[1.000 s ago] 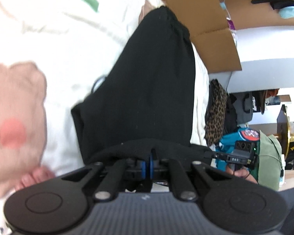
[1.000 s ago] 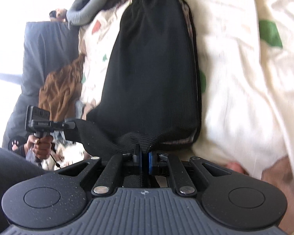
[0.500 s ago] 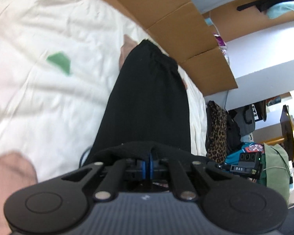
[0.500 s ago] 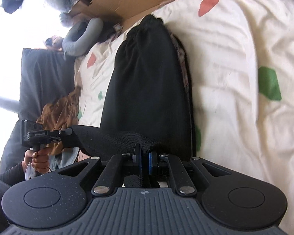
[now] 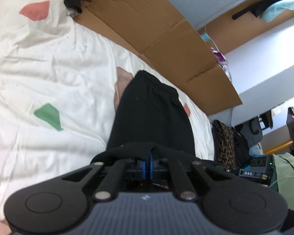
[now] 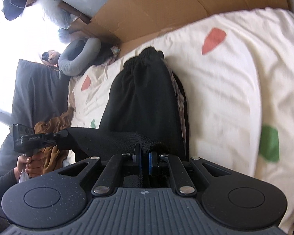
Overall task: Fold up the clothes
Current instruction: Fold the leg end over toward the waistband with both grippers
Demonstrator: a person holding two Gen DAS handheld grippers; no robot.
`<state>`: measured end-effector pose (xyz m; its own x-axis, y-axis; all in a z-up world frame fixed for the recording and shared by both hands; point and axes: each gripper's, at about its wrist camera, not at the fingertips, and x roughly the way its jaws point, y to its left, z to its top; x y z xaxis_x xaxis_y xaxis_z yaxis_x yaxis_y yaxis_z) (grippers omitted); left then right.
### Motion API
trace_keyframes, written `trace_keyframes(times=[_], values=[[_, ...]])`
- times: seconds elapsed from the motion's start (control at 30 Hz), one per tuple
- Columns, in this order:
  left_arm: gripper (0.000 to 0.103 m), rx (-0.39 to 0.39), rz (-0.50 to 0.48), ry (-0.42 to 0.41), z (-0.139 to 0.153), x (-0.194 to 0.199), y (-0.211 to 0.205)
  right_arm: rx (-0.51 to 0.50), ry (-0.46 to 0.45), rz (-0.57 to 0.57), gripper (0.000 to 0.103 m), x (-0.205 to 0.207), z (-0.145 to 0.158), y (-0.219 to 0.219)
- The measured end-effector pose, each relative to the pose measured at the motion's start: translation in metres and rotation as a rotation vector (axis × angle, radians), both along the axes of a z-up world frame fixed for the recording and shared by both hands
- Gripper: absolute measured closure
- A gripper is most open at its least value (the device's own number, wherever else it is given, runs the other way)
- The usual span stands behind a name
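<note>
Garment [image 5: 151,117] hem in both claws

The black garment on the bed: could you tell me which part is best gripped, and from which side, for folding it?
Grip the near hem of the black garment, coming from the near bed edge, one corner each. It lies lengthwise away on the white bedspread, gathered waistband at the far end. The left gripper and right gripper are shut on that hem, probably well placed to carry it over.

A lived-in bedroom: patterned duvet [image 5: 49,62], neck pillow [image 6: 78,58], flattened cardboard [image 5: 166,29], clothes piles.
</note>
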<state>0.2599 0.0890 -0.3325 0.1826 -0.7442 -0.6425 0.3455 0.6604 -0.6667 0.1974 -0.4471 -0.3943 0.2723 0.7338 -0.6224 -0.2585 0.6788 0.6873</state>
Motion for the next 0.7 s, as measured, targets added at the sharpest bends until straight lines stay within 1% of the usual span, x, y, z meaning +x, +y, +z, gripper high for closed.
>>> trace_keyframes(times=[0.2,0.43,0.57,0.7], values=[[0.099,0.020,0.021,-0.019,-0.003,0.015,-0.008,-0.026,-0.031,-0.007,0.098,0.021,0.000,0.007],[0.098,0.042,0.031,-0.034,-0.006,0.028,-0.013,-0.036,-0.035,-0.022,0.098,0.032,-0.004,0.012],[0.098,0.069,0.049,-0.018,-0.021,0.036,-0.017,-0.048,-0.026,-0.028,0.097,0.040,-0.012,0.014],[0.098,0.081,0.033,-0.016,-0.039,0.043,-0.023,-0.067,-0.004,-0.030,0.094,0.046,-0.027,0.016]])
